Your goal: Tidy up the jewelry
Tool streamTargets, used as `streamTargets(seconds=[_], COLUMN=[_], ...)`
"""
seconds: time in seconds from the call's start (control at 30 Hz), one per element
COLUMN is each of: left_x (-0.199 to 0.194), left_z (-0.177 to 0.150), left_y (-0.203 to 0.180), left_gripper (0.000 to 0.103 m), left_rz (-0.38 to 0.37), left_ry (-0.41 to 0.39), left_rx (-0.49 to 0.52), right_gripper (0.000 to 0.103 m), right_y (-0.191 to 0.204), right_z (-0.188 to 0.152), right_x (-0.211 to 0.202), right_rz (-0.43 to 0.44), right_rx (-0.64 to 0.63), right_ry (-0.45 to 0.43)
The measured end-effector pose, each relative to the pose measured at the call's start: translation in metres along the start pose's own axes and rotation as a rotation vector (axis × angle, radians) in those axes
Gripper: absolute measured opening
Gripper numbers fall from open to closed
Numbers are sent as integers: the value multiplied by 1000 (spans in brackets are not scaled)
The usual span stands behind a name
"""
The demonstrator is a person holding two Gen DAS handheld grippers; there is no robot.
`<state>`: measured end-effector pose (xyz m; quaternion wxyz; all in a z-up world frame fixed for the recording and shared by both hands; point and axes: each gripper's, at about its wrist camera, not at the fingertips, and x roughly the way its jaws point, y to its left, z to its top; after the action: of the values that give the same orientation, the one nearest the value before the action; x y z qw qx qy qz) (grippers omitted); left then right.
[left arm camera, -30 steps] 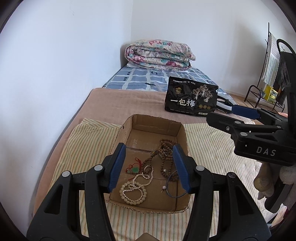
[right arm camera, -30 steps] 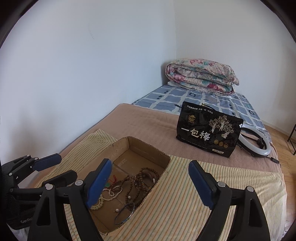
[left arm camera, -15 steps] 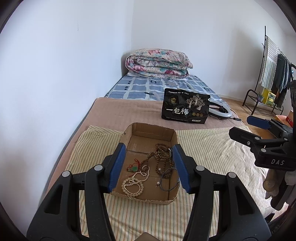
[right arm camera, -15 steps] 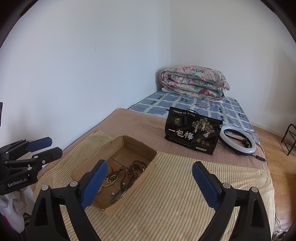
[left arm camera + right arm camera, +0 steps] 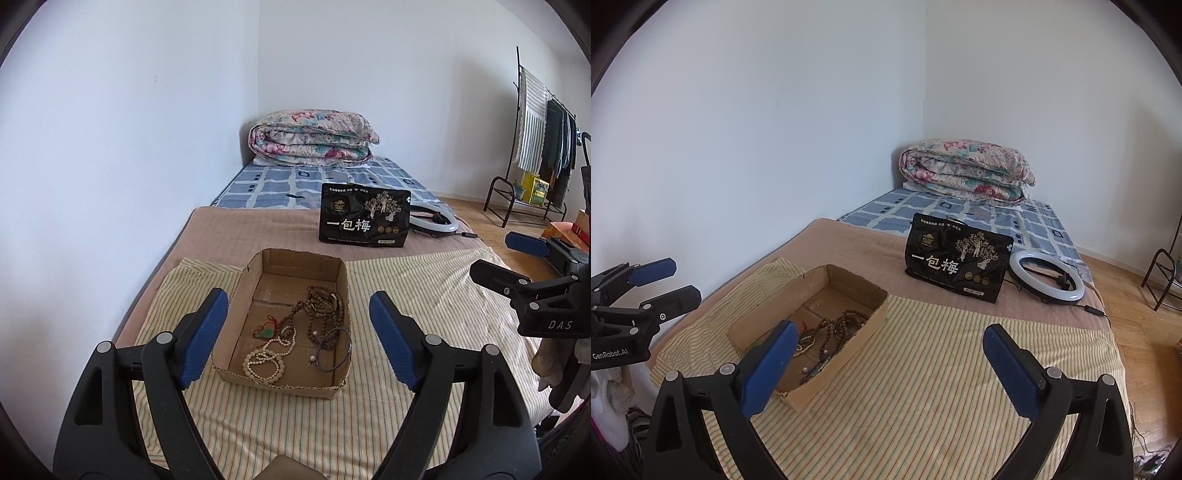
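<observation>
A bed (image 5: 236,236) fills both views, covered in a plain tan blanket with a blue-and-white checked sheet (image 5: 280,184) at the far end. A yellow striped cloth (image 5: 942,369) lies over the near part. A rolled floral quilt (image 5: 312,138) sits against the far wall. A black printed pouch with white Chinese characters (image 5: 364,216) stands upright on the tan blanket, and a white ring light (image 5: 1047,277) lies just beside it.

On the striped cloth rests a shallow open brown cardboard box (image 5: 258,266). Inside it lie a tangle of dark brown wooden bead strands (image 5: 321,306), a looped cream bead necklace (image 5: 264,363), a thin dark bangle (image 5: 334,354) near the front right corner, and a small green pendant on red cord (image 5: 266,330).

The left tool (image 5: 299,338) hovers above the box with its blue-padded fingers spread wide and nothing between them. The right tool (image 5: 886,367) hangs over the striped cloth to the box's right, likewise spread wide and holding nothing.
</observation>
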<state>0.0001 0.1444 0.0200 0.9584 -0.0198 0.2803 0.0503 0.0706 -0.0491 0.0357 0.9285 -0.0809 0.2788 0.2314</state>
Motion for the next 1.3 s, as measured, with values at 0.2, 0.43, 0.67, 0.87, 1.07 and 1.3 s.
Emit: streamTargets(seconds=[0.2, 0.43, 0.67, 0.87, 1.07, 1.3], left_x=[2, 0, 1, -1, -1, -2], left_z=[-5, -6, -5, -5, -5, -6], left_y=[-7, -11, -16, -17, -17, -17], left_gripper=[82, 86, 94, 100, 101, 102], left_rz=[-4, -9, 2, 15, 44, 53], left_ry=[10, 8, 8, -2, 8, 3], left_rx=[15, 16, 31, 30, 26, 22], right_gripper=[102, 103, 103, 103, 103, 103], right_y=[-4, -14, -20, -21, -20, -19], right_z=[-8, -13, -17, -18, -19, -19], right_x=[6, 5, 7, 7, 6, 4], right_rz=[-9, -26, -37, -43, -44, -46], right_rx=[0, 25, 34, 32, 26, 19], right_ry=[13, 8, 20, 20, 24, 21])
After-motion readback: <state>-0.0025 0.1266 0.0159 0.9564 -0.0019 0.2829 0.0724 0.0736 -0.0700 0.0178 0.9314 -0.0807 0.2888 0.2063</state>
